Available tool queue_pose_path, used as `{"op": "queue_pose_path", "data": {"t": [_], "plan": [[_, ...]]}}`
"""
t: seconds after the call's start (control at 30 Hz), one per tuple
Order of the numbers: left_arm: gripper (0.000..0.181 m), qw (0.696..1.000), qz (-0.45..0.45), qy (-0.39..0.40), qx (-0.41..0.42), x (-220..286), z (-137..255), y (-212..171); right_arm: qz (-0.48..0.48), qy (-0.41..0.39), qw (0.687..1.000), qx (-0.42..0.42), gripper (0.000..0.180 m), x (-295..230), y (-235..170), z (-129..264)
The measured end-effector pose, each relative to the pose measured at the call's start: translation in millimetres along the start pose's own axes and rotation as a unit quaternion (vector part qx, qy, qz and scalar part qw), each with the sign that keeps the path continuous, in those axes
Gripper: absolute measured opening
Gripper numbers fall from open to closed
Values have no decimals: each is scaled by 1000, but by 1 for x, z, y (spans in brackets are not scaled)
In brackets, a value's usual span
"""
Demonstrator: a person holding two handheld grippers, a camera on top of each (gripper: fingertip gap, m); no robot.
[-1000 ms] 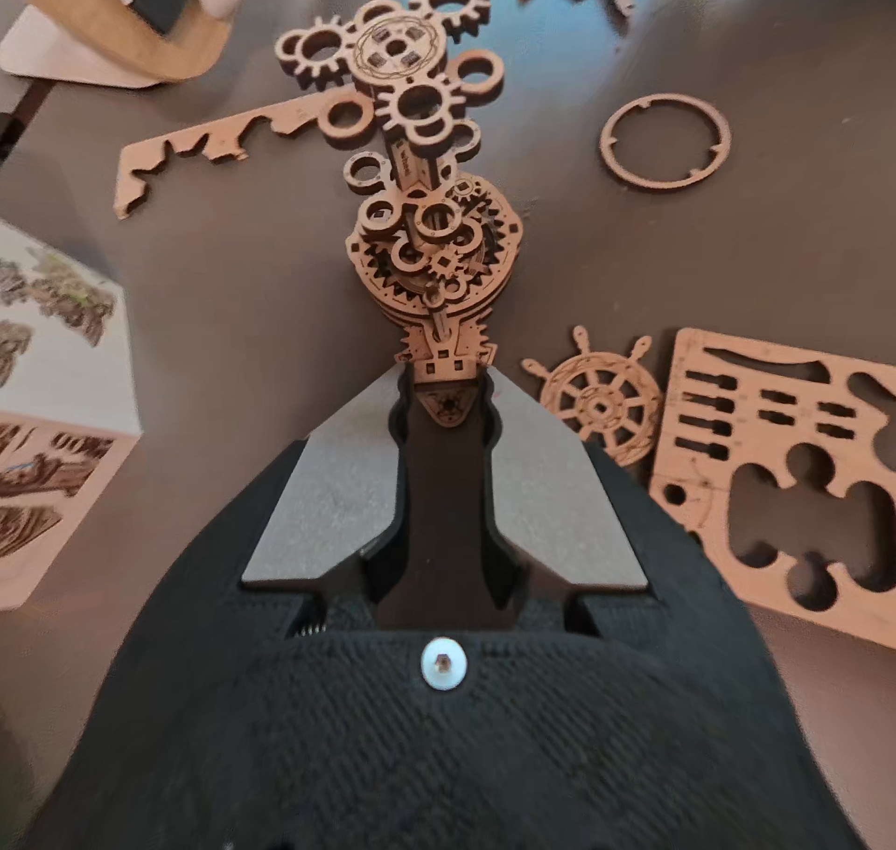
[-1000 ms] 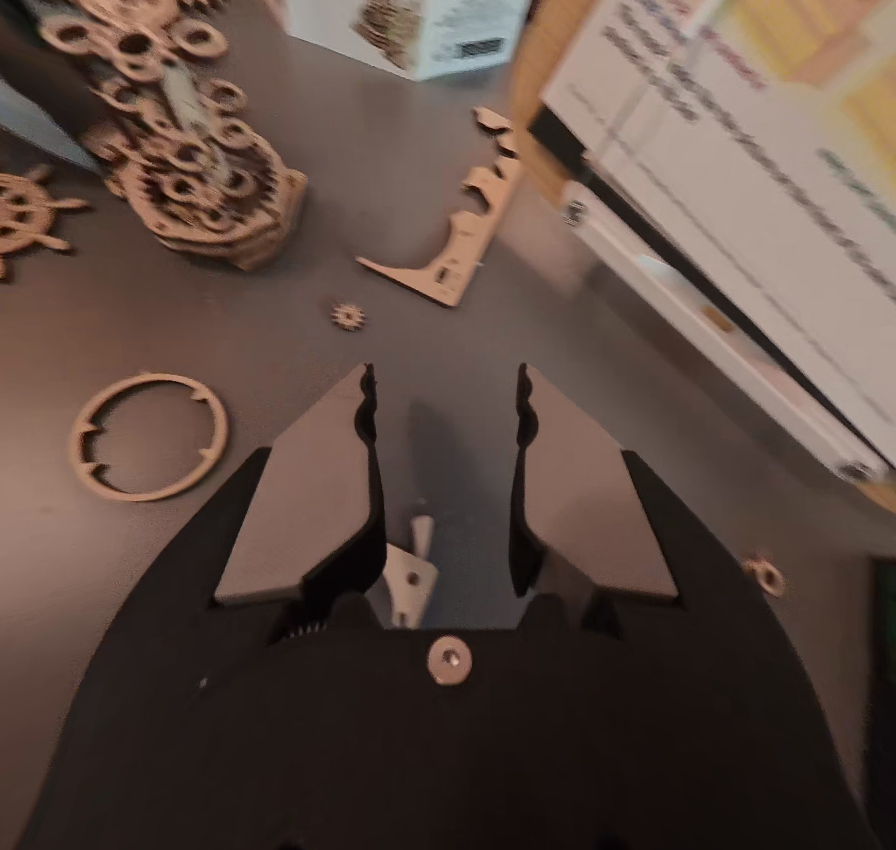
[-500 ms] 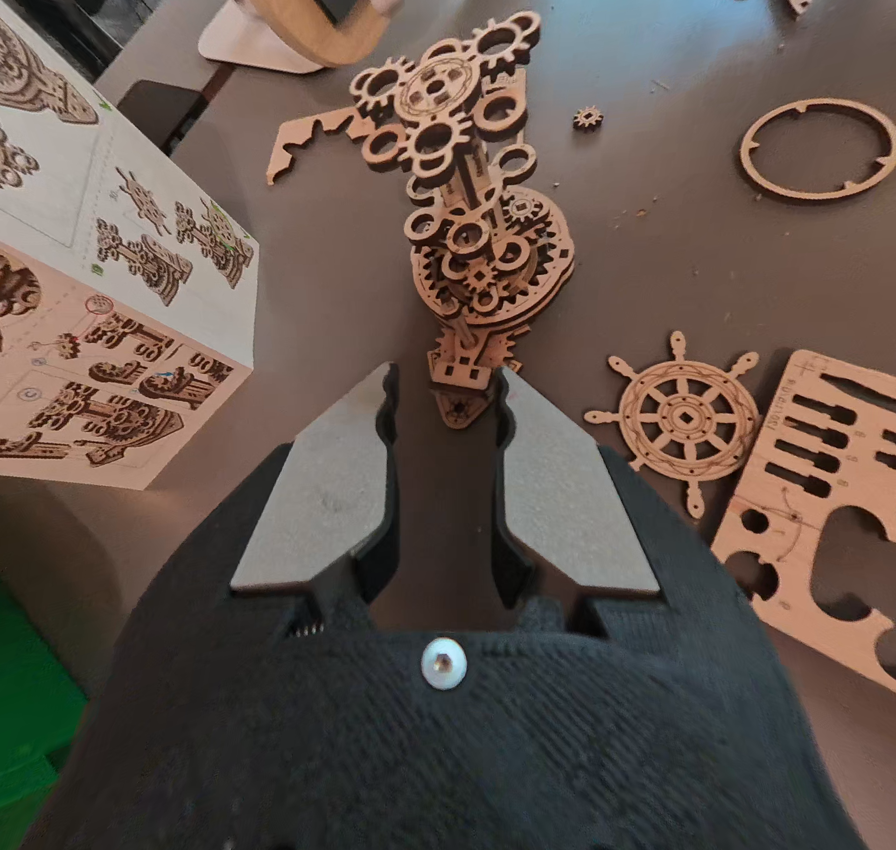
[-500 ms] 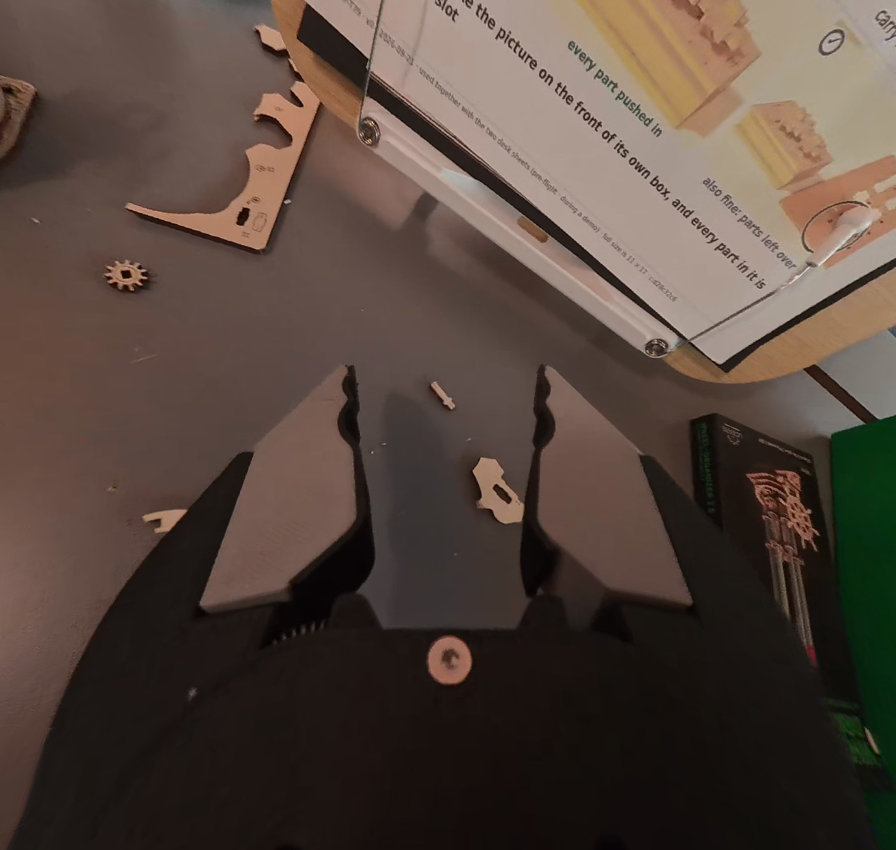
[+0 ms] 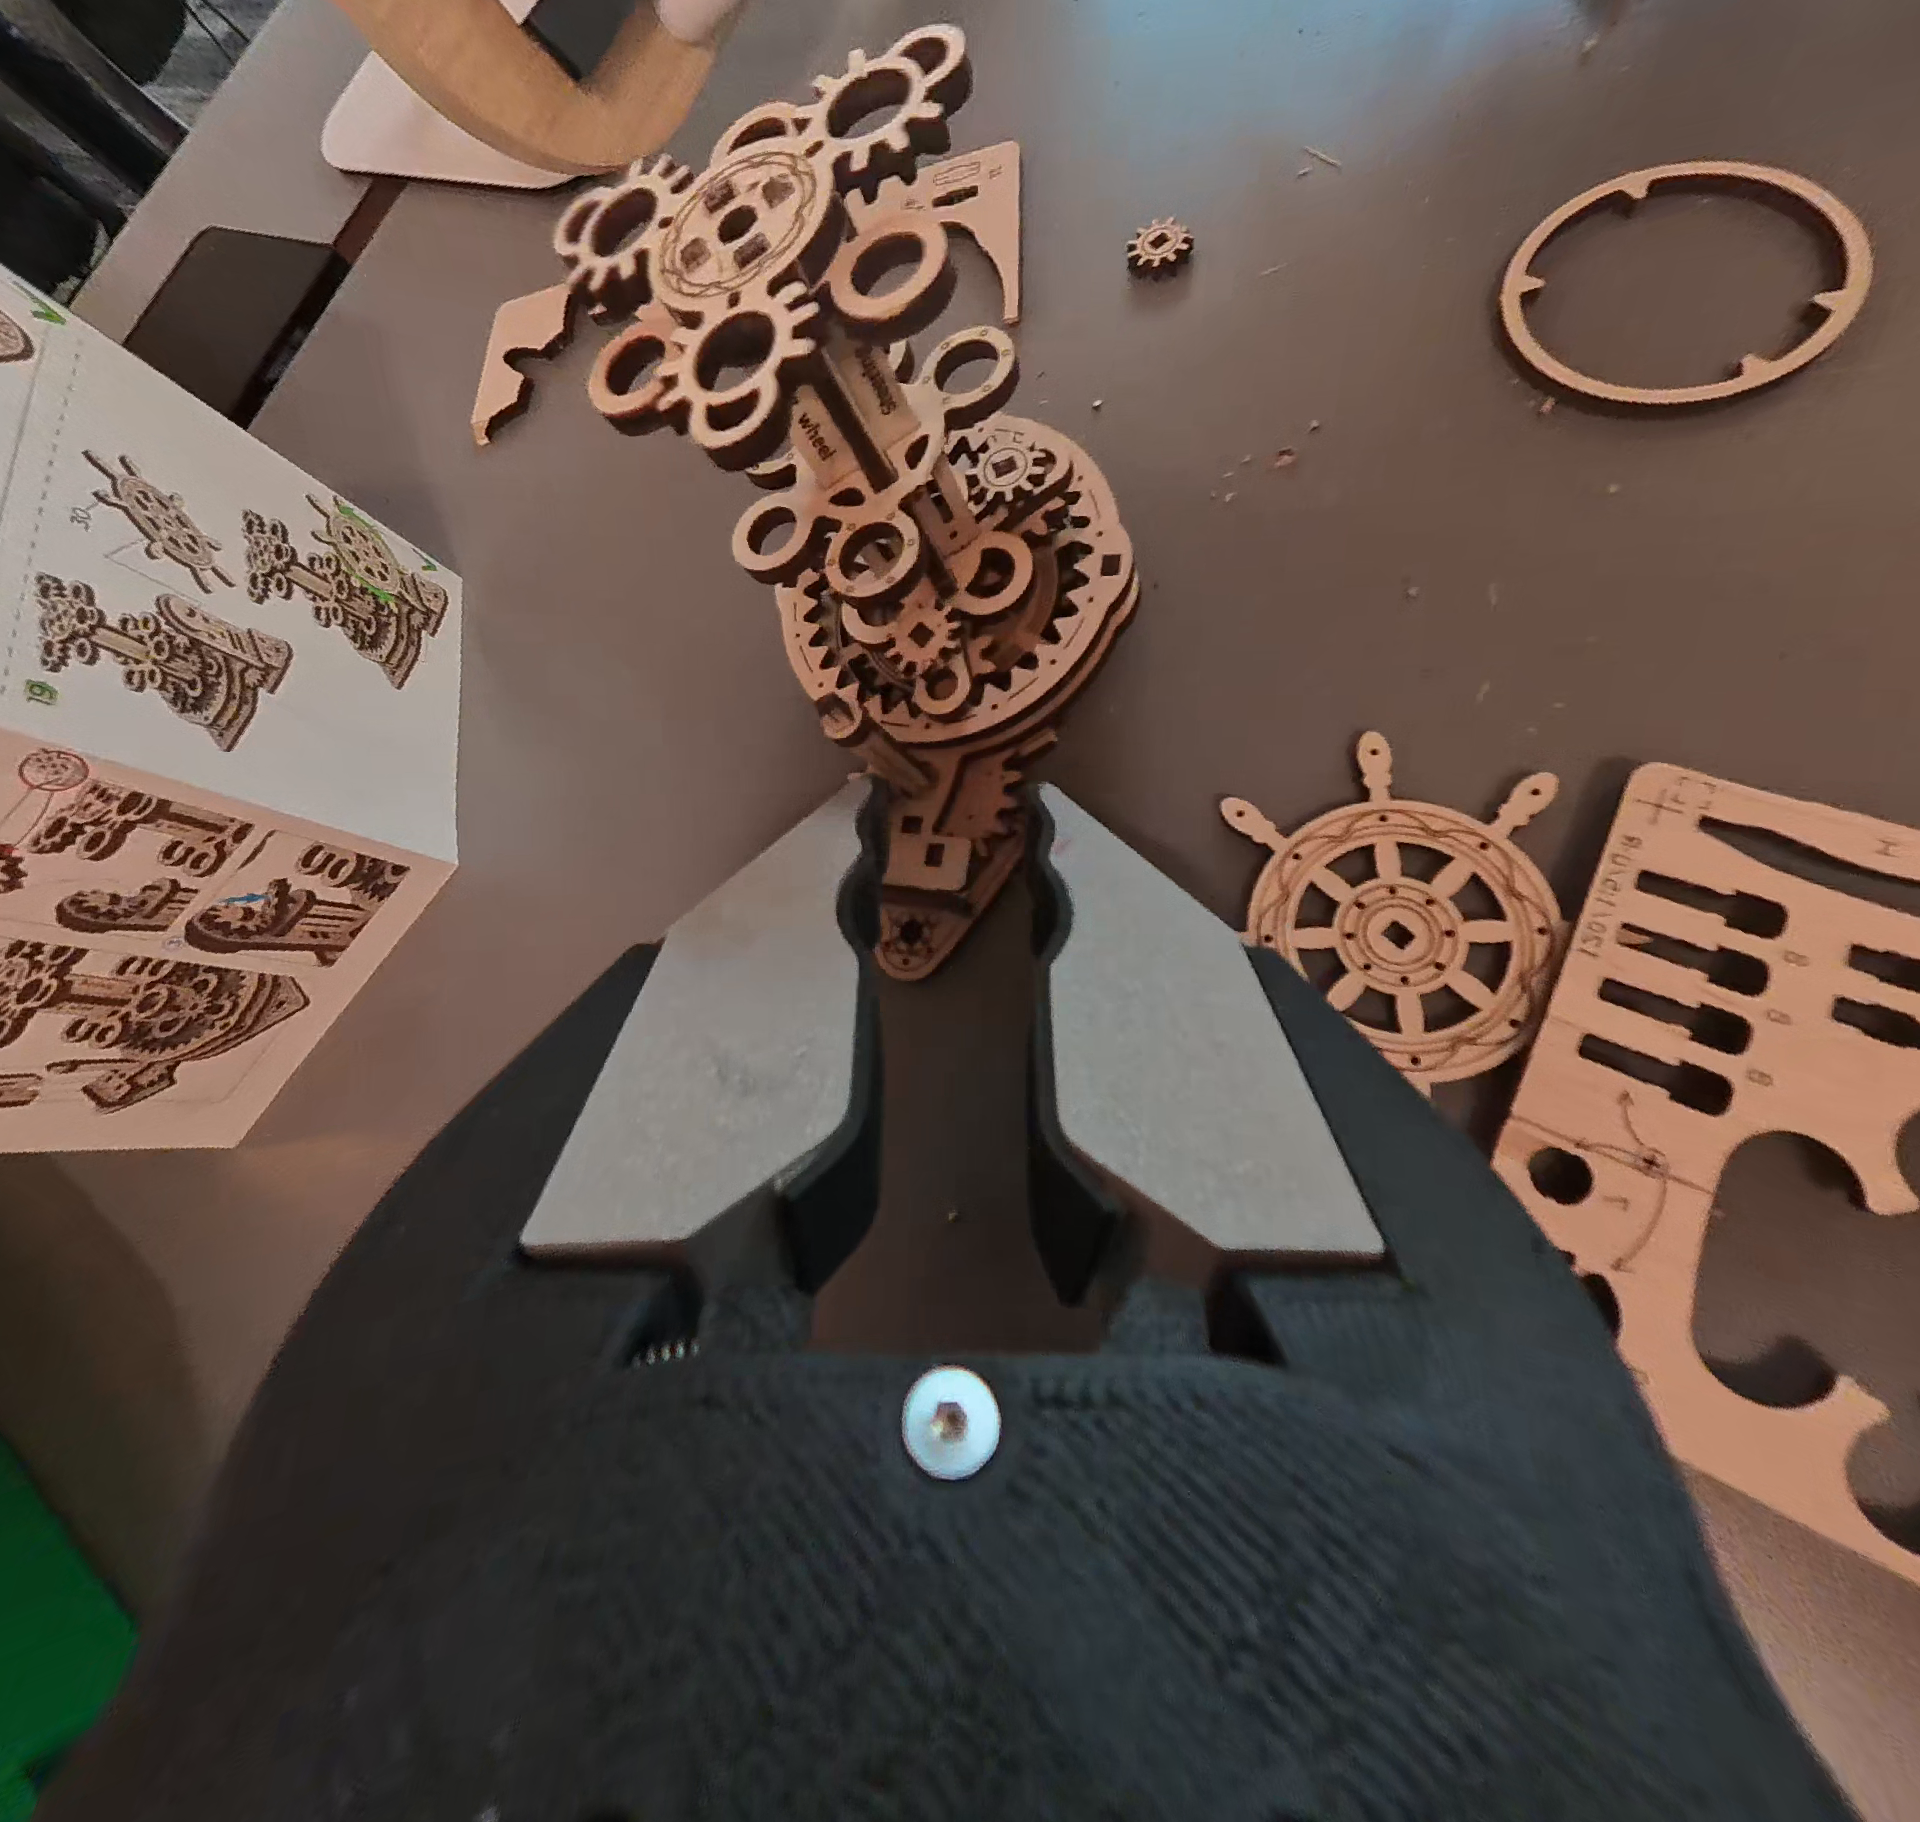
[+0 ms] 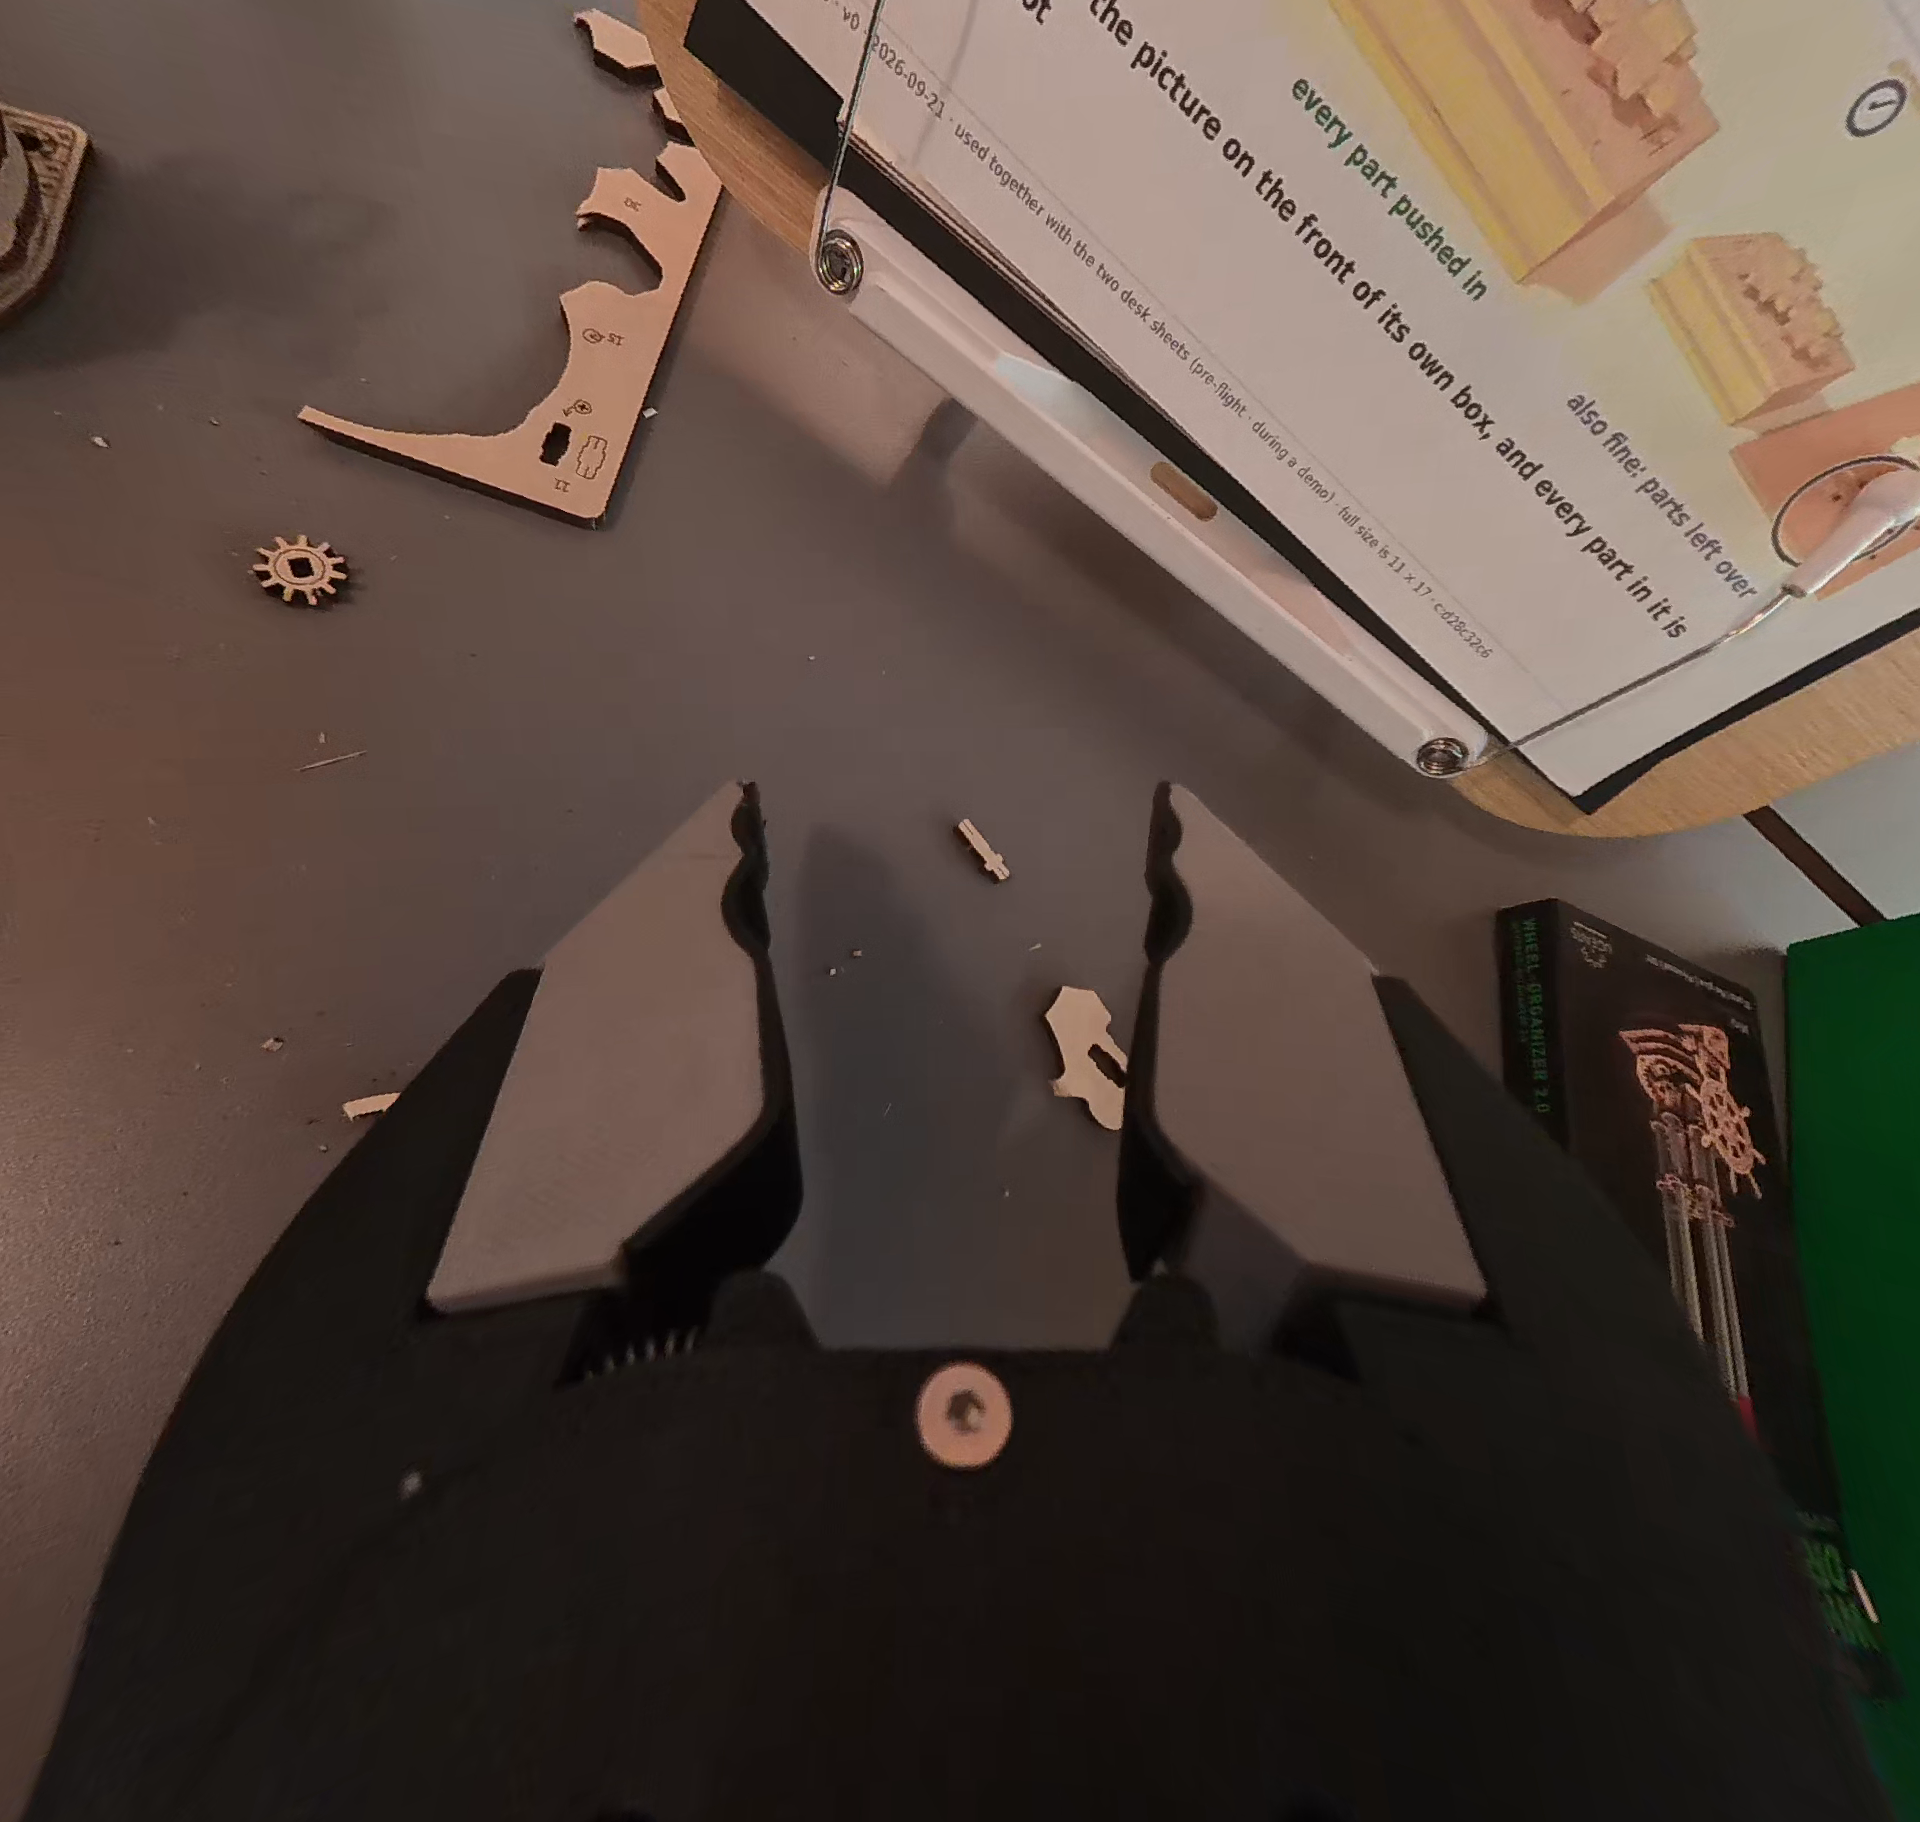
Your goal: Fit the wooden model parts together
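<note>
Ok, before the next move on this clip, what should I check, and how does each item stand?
1. Left tool shut on the model at its base tab: ok.
2. Right tool open and empty: ok.
3. Peg lined up between the right tool's fingers: ok, slightly right of centre.
4. Slotted piece clear of the right tool: cannot tell, a finger hides its edge.
5. Gear lying loose, nothing on it: ok.
</note>
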State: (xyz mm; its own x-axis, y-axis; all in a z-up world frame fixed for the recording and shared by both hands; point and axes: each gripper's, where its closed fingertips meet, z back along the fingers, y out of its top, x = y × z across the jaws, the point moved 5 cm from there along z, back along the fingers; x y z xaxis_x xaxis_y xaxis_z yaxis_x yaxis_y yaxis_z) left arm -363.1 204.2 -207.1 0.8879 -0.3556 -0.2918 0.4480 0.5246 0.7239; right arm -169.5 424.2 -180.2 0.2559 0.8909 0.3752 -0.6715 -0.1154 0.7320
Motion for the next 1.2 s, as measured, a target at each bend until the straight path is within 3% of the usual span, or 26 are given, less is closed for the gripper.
{"op": "queue_pose_path", "data": {"t": [0.13, 1.2], "plan": [[23, 1000, -4, -28, 8, 3, 3, -1, -8, 5, 1000, 4, 70, 2, 0, 2], [19, 999, -27, -20, 27, 8, 4, 5, -23, 46, 999, 10, 65, -5, 1, 3]]}}
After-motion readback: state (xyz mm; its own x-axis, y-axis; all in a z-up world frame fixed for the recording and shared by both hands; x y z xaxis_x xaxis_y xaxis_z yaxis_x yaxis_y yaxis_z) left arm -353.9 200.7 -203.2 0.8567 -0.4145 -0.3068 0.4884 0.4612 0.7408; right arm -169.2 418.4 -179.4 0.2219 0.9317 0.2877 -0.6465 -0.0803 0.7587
